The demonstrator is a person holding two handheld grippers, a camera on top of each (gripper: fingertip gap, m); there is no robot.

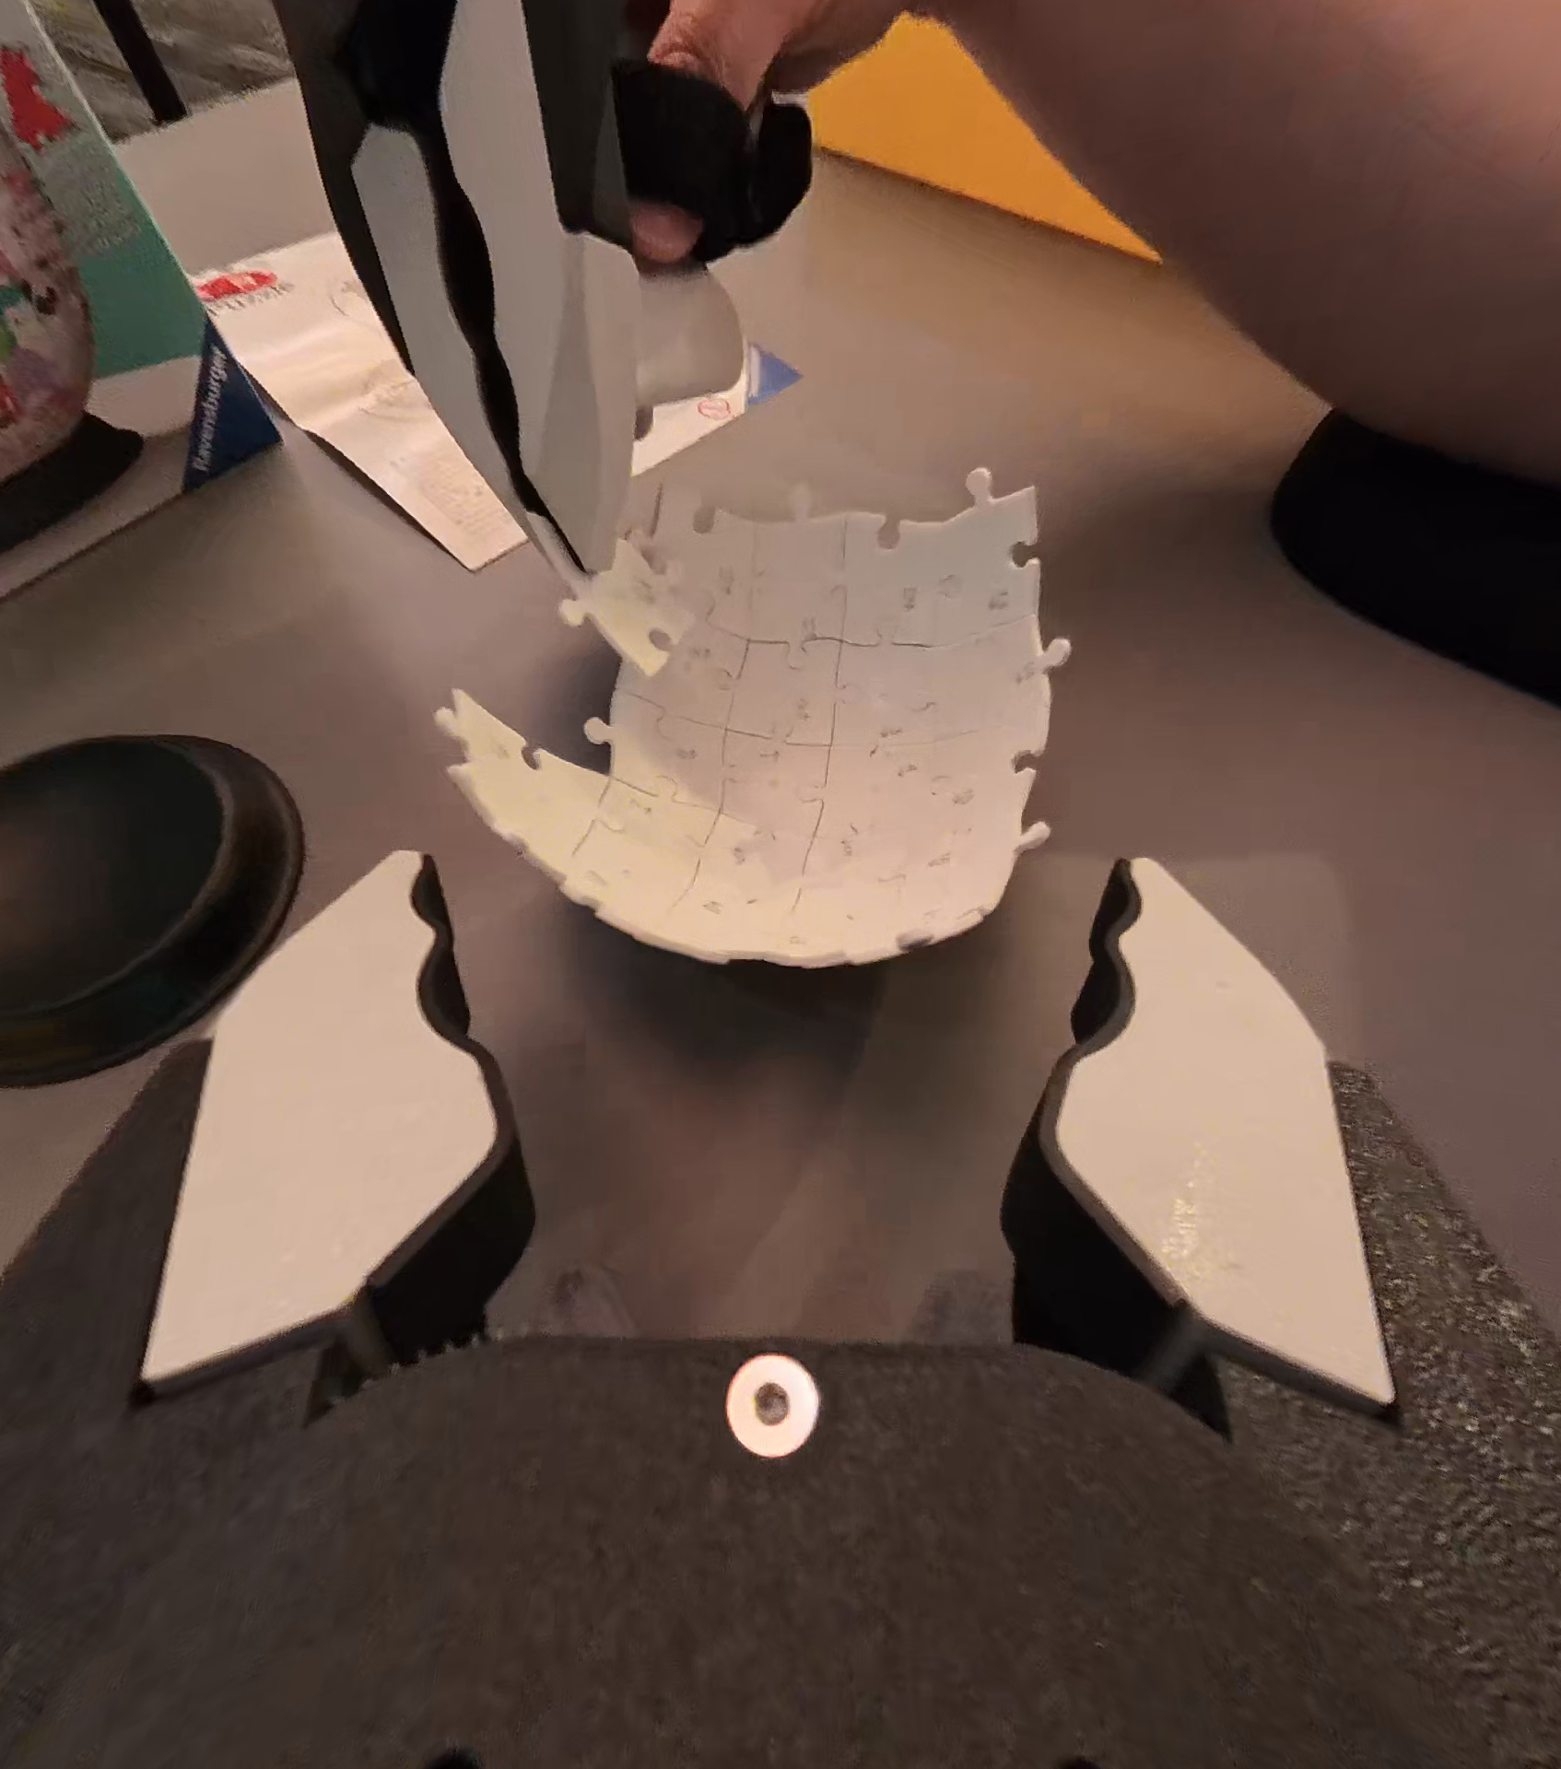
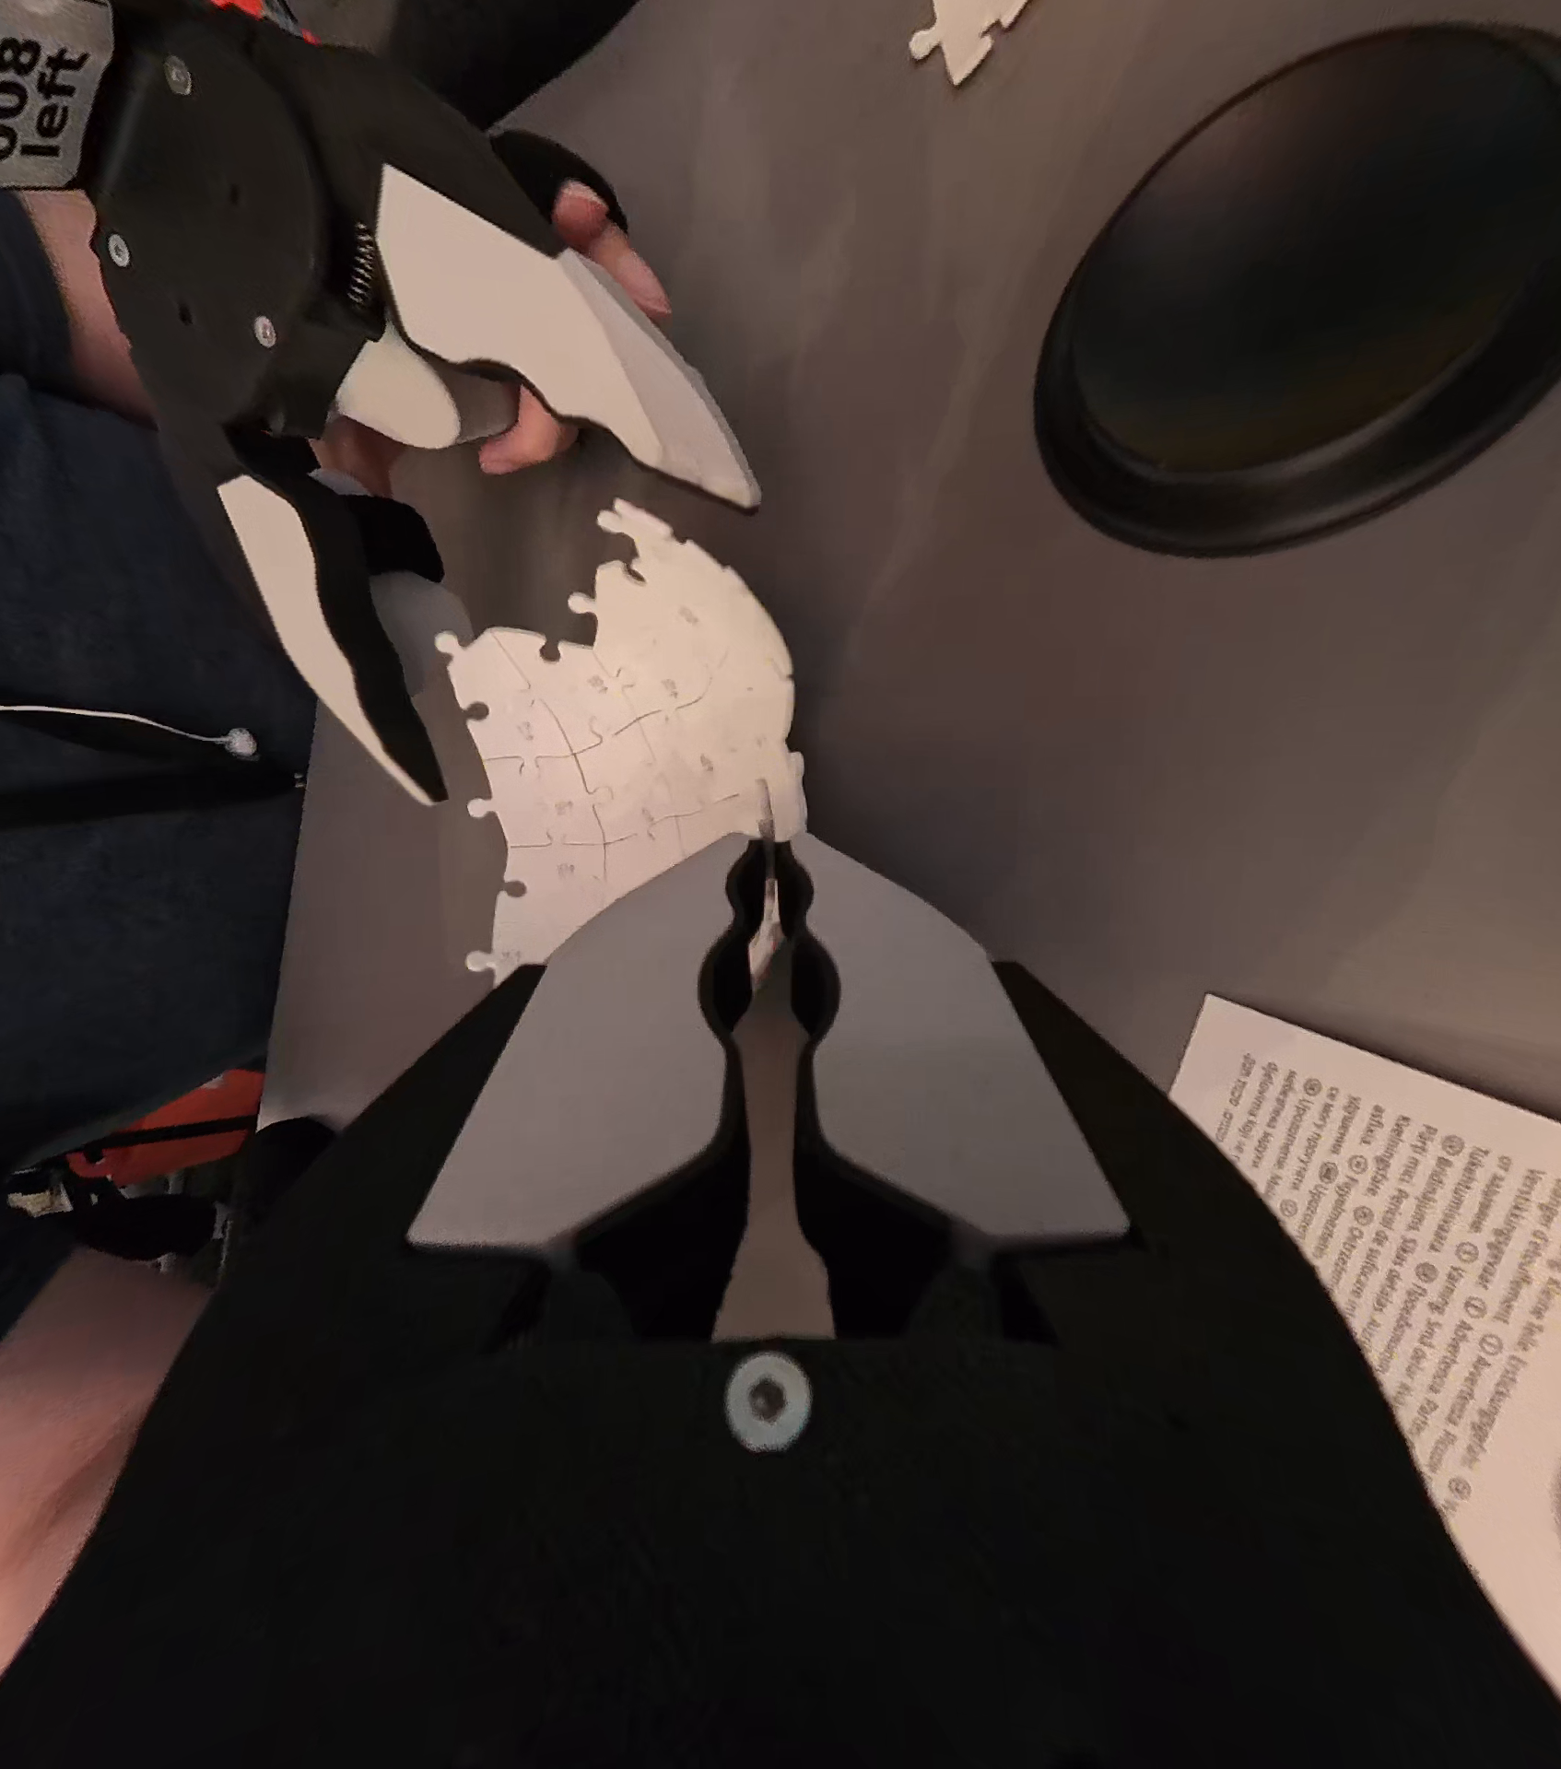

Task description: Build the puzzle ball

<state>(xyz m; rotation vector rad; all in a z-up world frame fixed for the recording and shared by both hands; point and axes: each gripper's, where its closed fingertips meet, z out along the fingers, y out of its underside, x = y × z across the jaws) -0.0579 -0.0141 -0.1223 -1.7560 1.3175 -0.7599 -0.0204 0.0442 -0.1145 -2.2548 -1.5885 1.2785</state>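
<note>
A partly built white puzzle shell (image 1: 805,756), curved like a bowl, rests on the grey table (image 1: 1188,862). My left gripper (image 1: 777,881) is open and empty, its fingertips just short of the shell's near edge. My right gripper (image 1: 566,560) comes down from above, shut on a single white puzzle piece (image 1: 633,608), and holds it at the shell's upper left edge. In the right wrist view my right gripper (image 2: 765,847) pinches the piece (image 2: 764,809) edge-on against the shell (image 2: 643,747). The open left gripper (image 2: 580,637) straddles the shell's far side.
A black round stand (image 1: 87,909) lies left of the shell; it also shows in the right wrist view (image 2: 1332,287). The puzzle box (image 1: 39,239) and an instruction sheet (image 1: 355,383) lie at the back left. A loose piece (image 2: 959,29) lies beyond the stand. A person's arm (image 1: 1332,239) crosses the upper right. Some 8 cm of space lies between my two pairs of fingers.
</note>
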